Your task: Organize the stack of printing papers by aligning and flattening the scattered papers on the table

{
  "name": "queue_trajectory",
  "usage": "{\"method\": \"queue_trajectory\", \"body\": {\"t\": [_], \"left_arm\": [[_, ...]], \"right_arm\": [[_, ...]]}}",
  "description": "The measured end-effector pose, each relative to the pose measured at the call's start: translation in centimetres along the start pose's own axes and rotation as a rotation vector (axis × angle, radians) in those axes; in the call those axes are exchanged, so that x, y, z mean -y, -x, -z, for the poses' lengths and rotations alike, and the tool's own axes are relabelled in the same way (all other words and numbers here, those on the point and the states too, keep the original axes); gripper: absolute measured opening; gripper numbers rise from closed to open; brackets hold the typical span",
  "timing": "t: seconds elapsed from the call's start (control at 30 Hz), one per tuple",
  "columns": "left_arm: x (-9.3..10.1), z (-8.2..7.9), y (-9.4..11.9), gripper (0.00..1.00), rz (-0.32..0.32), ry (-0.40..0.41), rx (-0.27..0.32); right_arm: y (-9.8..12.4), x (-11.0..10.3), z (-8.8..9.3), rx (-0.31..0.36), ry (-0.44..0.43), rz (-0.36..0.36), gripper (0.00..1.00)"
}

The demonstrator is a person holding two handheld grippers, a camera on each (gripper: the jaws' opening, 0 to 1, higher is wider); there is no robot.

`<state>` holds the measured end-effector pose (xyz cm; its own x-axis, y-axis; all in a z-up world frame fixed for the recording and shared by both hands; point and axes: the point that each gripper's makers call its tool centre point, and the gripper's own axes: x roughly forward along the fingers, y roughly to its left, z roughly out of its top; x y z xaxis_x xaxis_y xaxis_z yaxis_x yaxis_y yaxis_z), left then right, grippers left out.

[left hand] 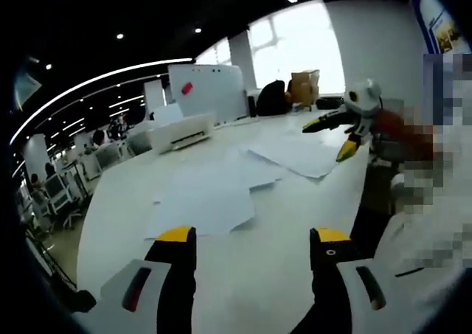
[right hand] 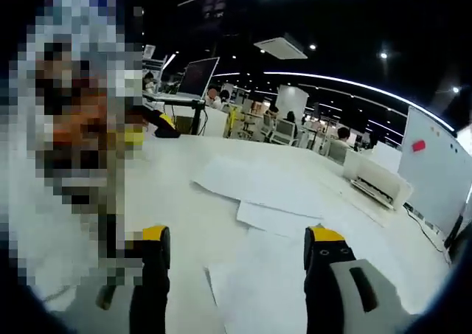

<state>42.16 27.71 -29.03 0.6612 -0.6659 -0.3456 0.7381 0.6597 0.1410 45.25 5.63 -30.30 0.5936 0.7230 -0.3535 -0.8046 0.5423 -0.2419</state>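
Several white printing papers lie scattered and overlapping on a white table (left hand: 273,275). In the left gripper view one loose pile (left hand: 206,197) lies ahead of my left gripper (left hand: 254,238), which is open and empty above the table. Another sheet group (left hand: 295,155) lies farther right, under my right gripper (left hand: 330,138), which hovers open with its yellow tips apart. In the right gripper view my right gripper (right hand: 240,238) is open over a near sheet (right hand: 258,290), with more papers (right hand: 258,183) spread beyond it.
A white printer (left hand: 181,133) (right hand: 380,183) stands at the table's far edge before a whiteboard (left hand: 206,91) (right hand: 435,164). A cardboard box (left hand: 304,85) sits by the window. A monitor (right hand: 195,76) and office chairs (right hand: 284,131) stand beyond the table.
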Motion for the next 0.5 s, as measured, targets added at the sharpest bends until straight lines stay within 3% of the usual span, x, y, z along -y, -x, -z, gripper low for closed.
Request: {"method": "queue_trajectory", "body": {"t": [0.3, 0.5], "left_arm": [[-0.6, 0.4, 1.2, 0.65, -0.01, 0.025, 0.019], [-0.9, 0.7, 1.8, 0.65, -0.015, 0.024, 0.016]], "right_arm": [[-4.8, -0.8, -1.5, 0.005, 0.0, -0.067, 0.68], [-7.2, -1.4, -1.6, -0.006, 0.003, -0.098, 0.68]]}}
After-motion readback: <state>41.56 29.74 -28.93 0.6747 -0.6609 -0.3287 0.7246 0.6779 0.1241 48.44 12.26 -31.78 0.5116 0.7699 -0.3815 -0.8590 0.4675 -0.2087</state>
